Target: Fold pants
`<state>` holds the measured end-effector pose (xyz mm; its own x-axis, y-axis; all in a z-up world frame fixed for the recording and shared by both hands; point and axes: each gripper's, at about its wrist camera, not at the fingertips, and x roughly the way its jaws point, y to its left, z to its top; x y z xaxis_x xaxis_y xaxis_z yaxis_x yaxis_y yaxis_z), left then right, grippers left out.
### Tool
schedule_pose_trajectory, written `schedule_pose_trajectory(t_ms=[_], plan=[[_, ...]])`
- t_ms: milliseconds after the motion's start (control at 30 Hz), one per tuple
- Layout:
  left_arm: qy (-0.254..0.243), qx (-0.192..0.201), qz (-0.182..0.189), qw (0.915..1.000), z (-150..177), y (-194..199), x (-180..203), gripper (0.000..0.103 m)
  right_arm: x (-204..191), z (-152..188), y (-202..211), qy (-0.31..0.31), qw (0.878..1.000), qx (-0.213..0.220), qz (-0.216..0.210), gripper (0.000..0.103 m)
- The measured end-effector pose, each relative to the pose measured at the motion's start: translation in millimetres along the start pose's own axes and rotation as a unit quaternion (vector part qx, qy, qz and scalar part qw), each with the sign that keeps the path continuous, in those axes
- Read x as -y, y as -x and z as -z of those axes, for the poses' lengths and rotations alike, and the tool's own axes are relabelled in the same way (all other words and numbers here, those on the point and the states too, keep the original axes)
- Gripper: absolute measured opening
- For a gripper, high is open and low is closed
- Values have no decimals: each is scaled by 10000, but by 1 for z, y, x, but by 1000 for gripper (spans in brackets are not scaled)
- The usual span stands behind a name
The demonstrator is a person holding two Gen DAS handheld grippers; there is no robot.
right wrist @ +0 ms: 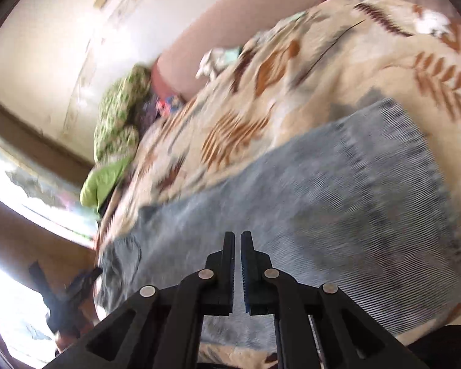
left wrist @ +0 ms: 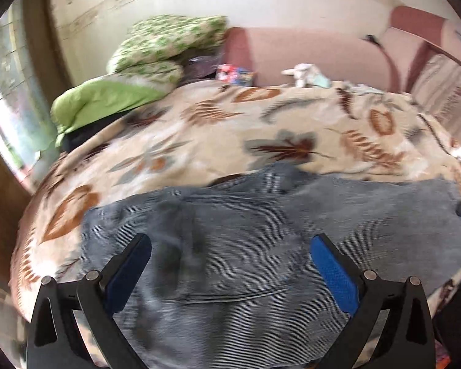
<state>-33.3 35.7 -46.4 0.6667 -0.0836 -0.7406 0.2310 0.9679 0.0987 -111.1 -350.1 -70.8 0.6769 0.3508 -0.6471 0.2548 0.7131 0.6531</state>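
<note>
Grey-blue ribbed corduroy pants (left wrist: 261,246) lie spread flat across the near side of the beige bedspread with brown leaf print (left wrist: 230,129), some creases through the middle. Left gripper (left wrist: 230,246) hangs over them, jaws wide apart, blue pads (left wrist: 335,276) empty. Right gripper (right wrist: 236,240) sits over the pants (right wrist: 322,200) too, jaws nearly together with a thin gap, nothing between them. Green-patterned pillows (left wrist: 169,46) are stacked at the far corner by the pink headboard (left wrist: 316,58). Both views motion-blurred.
</note>
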Motion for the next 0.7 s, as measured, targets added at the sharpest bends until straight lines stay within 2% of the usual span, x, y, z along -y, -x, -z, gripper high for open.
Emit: schedule_pose_trajectory(t_ms=[100,200,333,500,667,700], plan=[[-278,-190,468,9983,0,-12,38,103,17,-14,20,-306,9988,364,144,6],[-666,-366,847,9935,3,-22,78,103,33,-26,28,-607,9965,517,240,6],[-1010,-544,973,9886,12,-35,108,103,49,-44,27,-853,9951,444,231,6],[-1006,-809,1001,9866,28,-55,108,103,65,-64,5,-988,9948,72,236,6],[-1047,-606,1041,9872,35,-53,106,103,76,-77,-22,-972,9939,-173,487,7],[-1032,-586,1066,9872,35,-53,105,103,81,-79,-26,-977,9934,-190,571,3]])
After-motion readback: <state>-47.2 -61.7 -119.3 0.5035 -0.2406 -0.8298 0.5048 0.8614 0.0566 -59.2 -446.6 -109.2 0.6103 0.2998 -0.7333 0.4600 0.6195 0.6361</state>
